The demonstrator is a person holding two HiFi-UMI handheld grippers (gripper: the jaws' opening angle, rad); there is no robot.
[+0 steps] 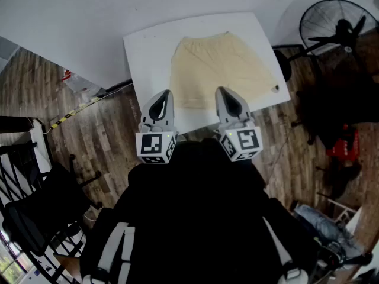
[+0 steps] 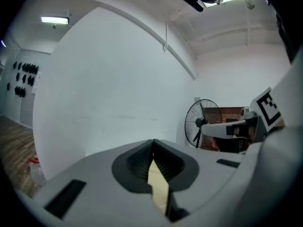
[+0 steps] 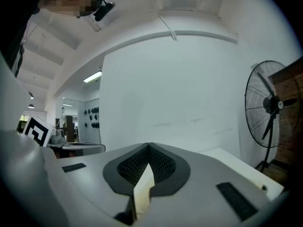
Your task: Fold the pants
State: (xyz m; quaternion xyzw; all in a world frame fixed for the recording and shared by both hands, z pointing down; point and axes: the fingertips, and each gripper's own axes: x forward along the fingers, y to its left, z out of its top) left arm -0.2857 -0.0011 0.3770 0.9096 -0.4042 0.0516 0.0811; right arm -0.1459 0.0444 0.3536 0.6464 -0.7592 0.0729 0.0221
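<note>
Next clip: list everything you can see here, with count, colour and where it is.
pants: one, pale yellow, spread flat on the table
table: one, white, against the wall
fan: one, black, standing on the floor to the right of the table
chair: one, black, floor at lower left
red item: one, on the floor at right, too dark to identify
floor: brown wood planks
left tool: grey, at the table's near edge, jaws closed with pale yellow cloth between them
right tool: grey, over the pants' near hem, jaws closed on the same cloth
person's torso: black clothing, bottom of the head view
</note>
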